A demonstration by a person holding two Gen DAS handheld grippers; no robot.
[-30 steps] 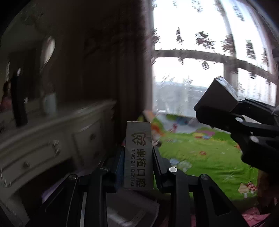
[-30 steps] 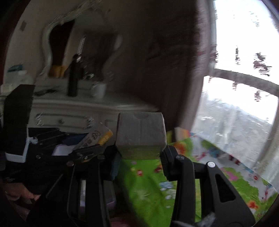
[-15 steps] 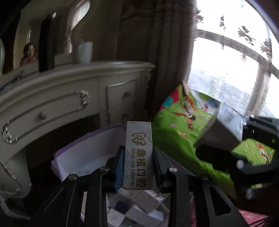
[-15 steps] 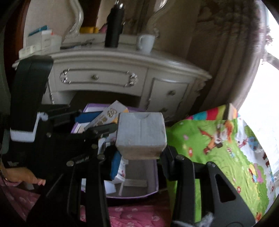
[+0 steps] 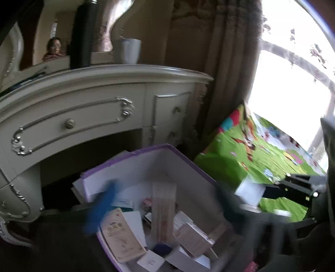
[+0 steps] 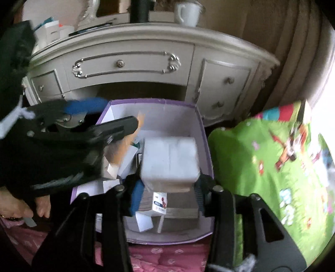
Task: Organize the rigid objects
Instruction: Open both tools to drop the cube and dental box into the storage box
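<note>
A purple-edged white box (image 5: 178,152) (image 6: 204,134) sits on the floor and holds several small cartons. My left gripper (image 5: 165,200) is blurred with its fingers spread wide; the tall beige carton (image 5: 163,211) stands free between them in the box. My right gripper (image 6: 169,184) is shut on a white carton (image 6: 169,161) and holds it over the box. The left gripper also shows in the right wrist view (image 6: 100,117).
A cream dresser (image 6: 129,54) stands right behind the box, with a mug (image 6: 187,11) and a dark bottle (image 5: 83,31) on top. A green play mat (image 6: 272,167) lies at the right. Pink fabric (image 6: 167,257) lies in front.
Both grippers tilted down over the box. My left gripper opened and let go of the tall beige carton, which now stands in the box. The right still holds its white carton.
</note>
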